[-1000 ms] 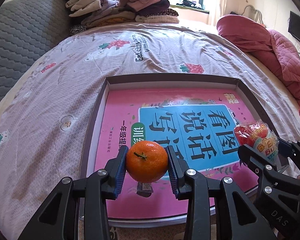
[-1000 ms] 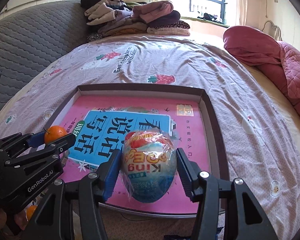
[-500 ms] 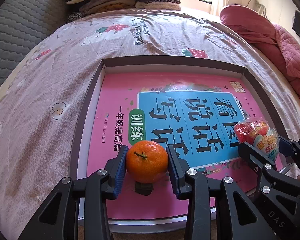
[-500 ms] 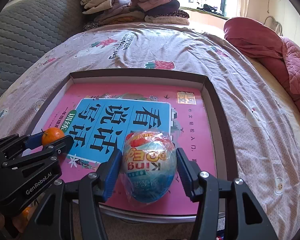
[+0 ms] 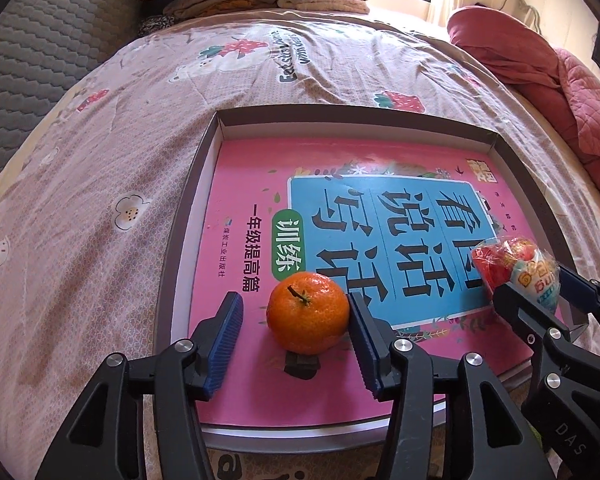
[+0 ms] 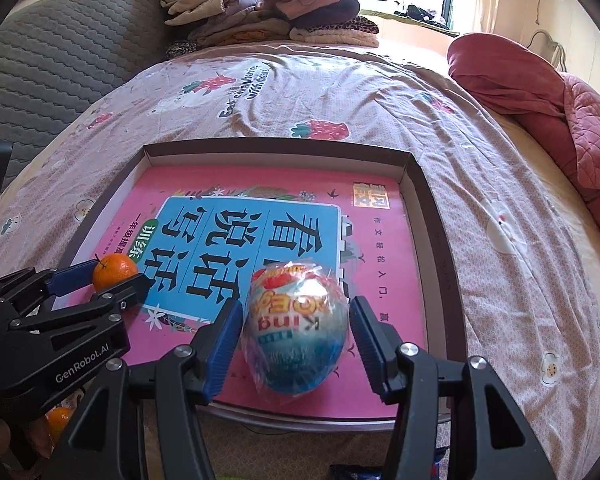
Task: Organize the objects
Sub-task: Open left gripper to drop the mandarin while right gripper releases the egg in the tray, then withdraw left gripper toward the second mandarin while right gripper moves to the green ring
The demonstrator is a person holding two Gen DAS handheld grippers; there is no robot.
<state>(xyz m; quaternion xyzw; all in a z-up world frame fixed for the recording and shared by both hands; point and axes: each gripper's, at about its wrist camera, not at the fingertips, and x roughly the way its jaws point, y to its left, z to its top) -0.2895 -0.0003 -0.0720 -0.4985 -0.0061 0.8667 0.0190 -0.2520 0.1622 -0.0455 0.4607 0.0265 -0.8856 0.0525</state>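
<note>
An orange mandarin (image 5: 308, 312) rests on the pink book (image 5: 260, 184) inside a shallow brown-rimmed tray (image 5: 184, 216) on the bed. My left gripper (image 5: 294, 324) straddles it with its jaws opening: the left pad stands clear of the fruit and the right pad is still against it. In the right wrist view, a plastic-wrapped toy egg (image 6: 298, 328) sits between the blue pads of my right gripper (image 6: 296, 340), which is shut on it over the book's near edge (image 6: 380, 240). The mandarin (image 6: 114, 270) and the left gripper also show at that view's left.
The tray lies on a pink strawberry-print bedsheet (image 5: 100, 160). Folded clothes (image 6: 268, 12) are piled at the far end. A red quilt (image 6: 540, 88) is bunched at the right, a grey padded headboard (image 5: 40, 40) stands at the left. Another orange (image 6: 58, 420) sits low at the left.
The left gripper's jaws have spread; its left pad has drawn away from the mandarin, which now sits on the book. The right gripper still holds the egg in the same place.
</note>
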